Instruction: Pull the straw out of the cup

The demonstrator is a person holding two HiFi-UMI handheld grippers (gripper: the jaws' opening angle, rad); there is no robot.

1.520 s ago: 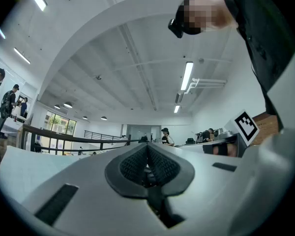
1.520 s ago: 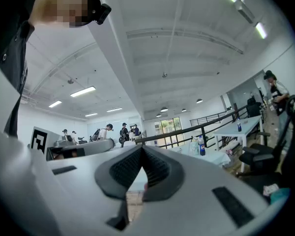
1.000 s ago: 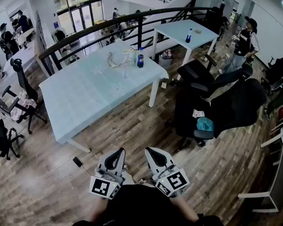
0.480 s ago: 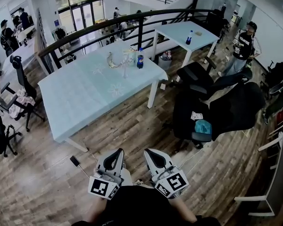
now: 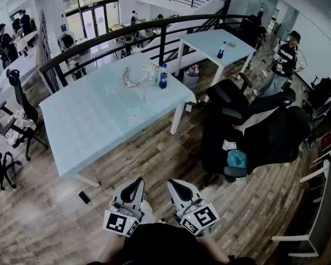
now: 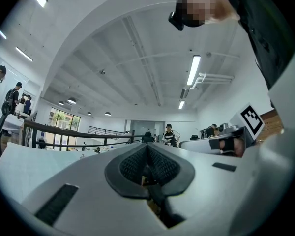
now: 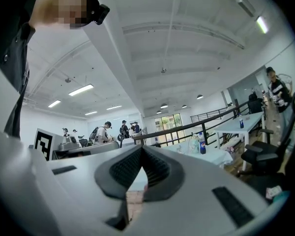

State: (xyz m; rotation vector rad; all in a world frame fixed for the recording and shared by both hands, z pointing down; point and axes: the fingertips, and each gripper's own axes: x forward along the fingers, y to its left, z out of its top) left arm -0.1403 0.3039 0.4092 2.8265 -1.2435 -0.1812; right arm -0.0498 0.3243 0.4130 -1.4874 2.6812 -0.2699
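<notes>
The cup is too small to tell apart for sure: a cluster of clear glassware (image 5: 144, 76) stands at the far end of the pale blue table (image 5: 94, 120), and one thin upright piece in it may be the straw. In the right gripper view clear glassware (image 7: 192, 144) shows beside a blue bottle (image 7: 202, 142). My left gripper (image 5: 138, 181) and right gripper (image 5: 174, 183) sit side by side at the bottom of the head view, well short of the table. Both are shut and hold nothing, the left gripper (image 6: 147, 147) and right gripper (image 7: 141, 149) with pads together.
A blue-labelled bottle (image 5: 163, 78) stands by the glassware. Black office chairs (image 5: 254, 131) crowd the right side of the wood floor. A second table (image 5: 218, 40) and a black railing (image 5: 99, 37) lie beyond. A person (image 5: 281, 62) stands far right, others far left.
The whole view has advanced toward the blue table, which now sits lower and larger in the head view. Both grippers stay shut and side by side.
</notes>
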